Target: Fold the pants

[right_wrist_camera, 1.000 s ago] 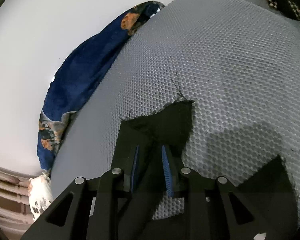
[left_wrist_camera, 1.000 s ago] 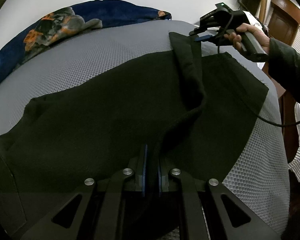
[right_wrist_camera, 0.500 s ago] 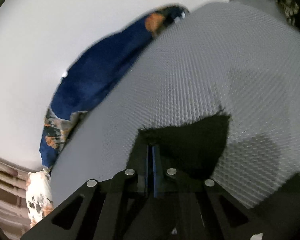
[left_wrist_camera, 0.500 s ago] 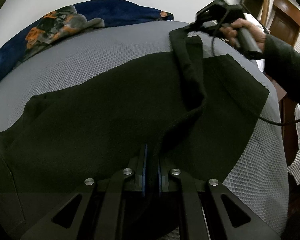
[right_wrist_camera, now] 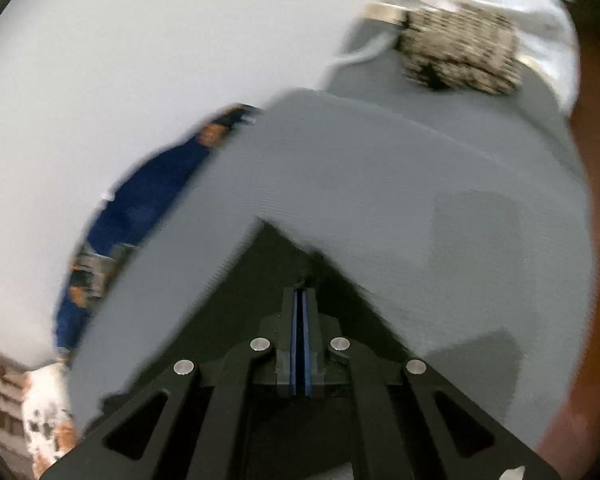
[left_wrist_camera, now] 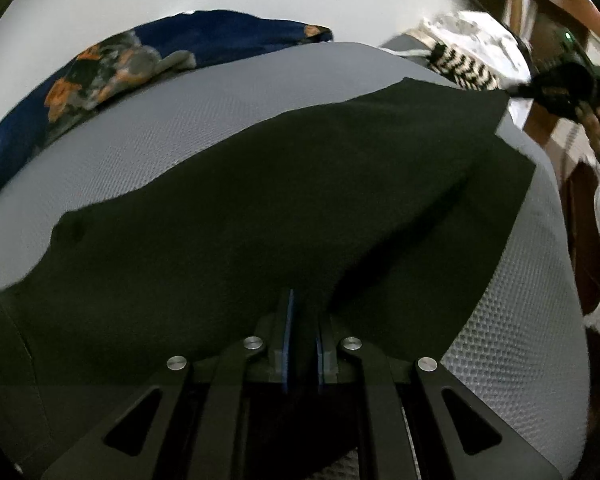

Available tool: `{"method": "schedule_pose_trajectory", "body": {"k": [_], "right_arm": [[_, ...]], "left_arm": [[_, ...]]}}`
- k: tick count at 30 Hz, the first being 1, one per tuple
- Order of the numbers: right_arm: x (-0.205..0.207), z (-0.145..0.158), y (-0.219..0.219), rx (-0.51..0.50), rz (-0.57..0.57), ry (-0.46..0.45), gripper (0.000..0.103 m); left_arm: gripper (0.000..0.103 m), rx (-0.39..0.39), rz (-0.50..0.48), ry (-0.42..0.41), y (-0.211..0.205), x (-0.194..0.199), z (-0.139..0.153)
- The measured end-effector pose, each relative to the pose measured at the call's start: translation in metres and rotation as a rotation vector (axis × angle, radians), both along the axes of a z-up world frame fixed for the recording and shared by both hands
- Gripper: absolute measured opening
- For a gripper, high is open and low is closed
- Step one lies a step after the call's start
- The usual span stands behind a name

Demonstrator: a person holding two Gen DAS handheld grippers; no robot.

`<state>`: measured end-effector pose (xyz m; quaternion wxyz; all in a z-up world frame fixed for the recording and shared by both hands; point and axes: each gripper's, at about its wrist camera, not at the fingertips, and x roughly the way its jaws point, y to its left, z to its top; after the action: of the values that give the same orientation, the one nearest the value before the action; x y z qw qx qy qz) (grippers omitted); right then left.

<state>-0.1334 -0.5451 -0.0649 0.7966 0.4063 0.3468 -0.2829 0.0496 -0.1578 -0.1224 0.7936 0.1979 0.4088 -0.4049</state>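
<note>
Gripping the black pants [left_wrist_camera: 260, 208] in both clamped tongs, left tongs [left_wrist_camera: 300, 320] and right tongs [right_wrist_camera: 300, 300], the person had them stretched flat across the bed [left_wrist_camera: 220, 100], apparently with every fold still undone.

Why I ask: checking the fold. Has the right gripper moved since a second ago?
Yes. In the left wrist view the right gripper went rightward, past the grey bed's far corner.
</note>
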Motion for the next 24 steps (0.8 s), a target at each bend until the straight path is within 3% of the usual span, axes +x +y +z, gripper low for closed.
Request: {"method": "schedule_pose_trajectory", "body": {"k": [5,14,24], "right_arm": [[-0.025,-0.04,0.006,0.059,-0.044,0.076,0.001],[-0.044,-0.031,0.016,0.007,-0.037,0.095,0.001],[-0.044,-0.05,0.015,0.026,-0.065,0.159,0.001]], "left_arm": [[0.009,0.038,-0.037,-0.044,-0.004,-0.004,-0.001],[0.009,0.023,-0.141,-0.06,0.003,-0.018,0.016],[0.009,0.055,-0.187,-0.037,0.004,-0.035,0.0]]}}
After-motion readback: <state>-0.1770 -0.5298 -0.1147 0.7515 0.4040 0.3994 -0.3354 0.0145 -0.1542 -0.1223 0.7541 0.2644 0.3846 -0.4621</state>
